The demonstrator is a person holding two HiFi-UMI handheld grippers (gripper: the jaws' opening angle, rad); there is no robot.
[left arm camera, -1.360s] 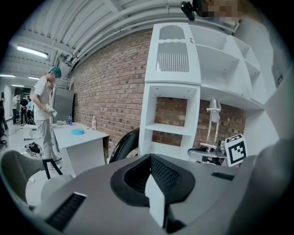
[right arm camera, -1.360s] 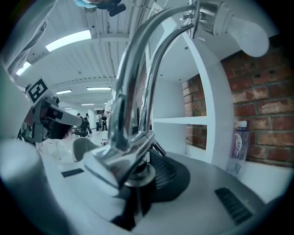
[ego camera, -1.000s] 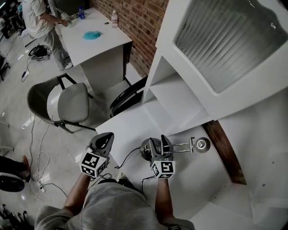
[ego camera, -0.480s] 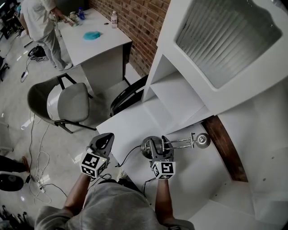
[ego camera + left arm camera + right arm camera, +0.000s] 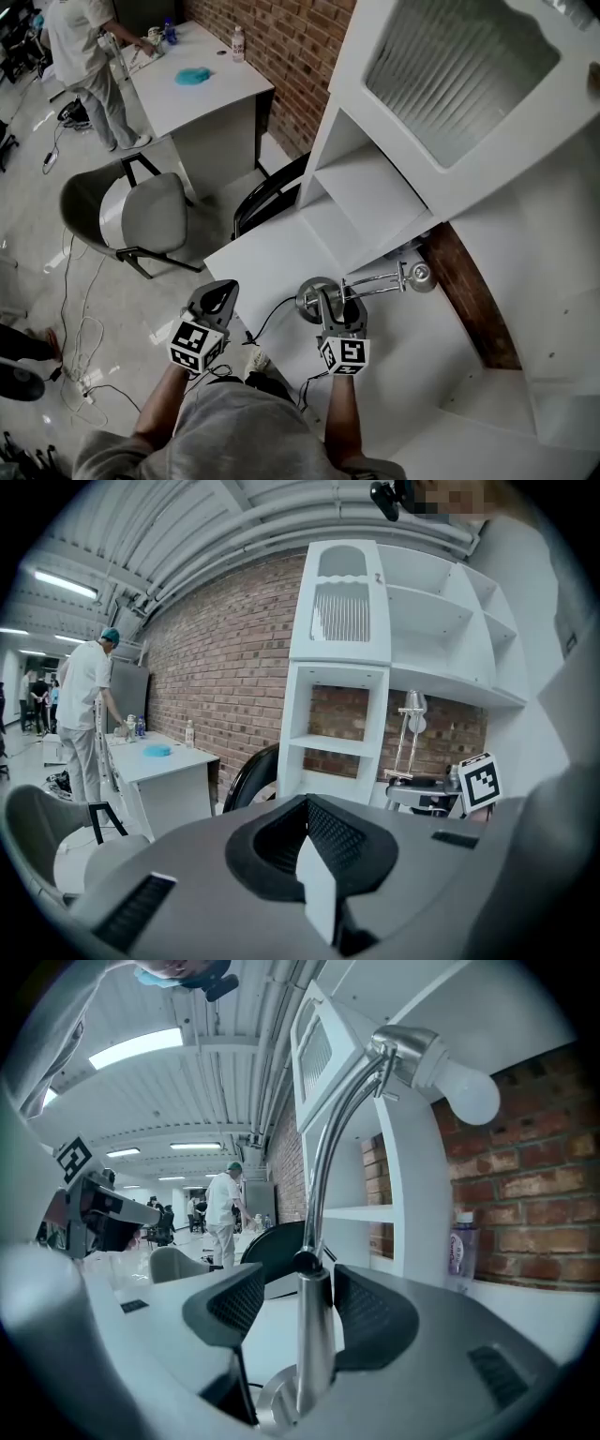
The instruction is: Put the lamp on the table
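Observation:
A chrome lamp (image 5: 375,284) stands on the white table (image 5: 267,262). Its round base (image 5: 312,298) is near the front edge and its head (image 5: 419,275) points toward the brick wall. My right gripper (image 5: 338,305) has its jaws on either side of the lamp stem (image 5: 314,1335), open. A gap shows between the left pad and the stem. The white bulb (image 5: 469,1091) hangs above. My left gripper (image 5: 217,292) is held off the table's left corner, shut on nothing, and its pads meet in the left gripper view (image 5: 314,855).
A tall white shelf unit (image 5: 375,187) rises at the back of the table. The lamp's black cable (image 5: 272,323) runs off the front edge. A grey chair (image 5: 141,211) and a black chair (image 5: 267,202) stand to the left. A person (image 5: 89,47) works at a far desk (image 5: 202,89).
The right gripper has drawn back slightly toward me along the stem, while the lamp stays where it stands. The left gripper has hardly moved.

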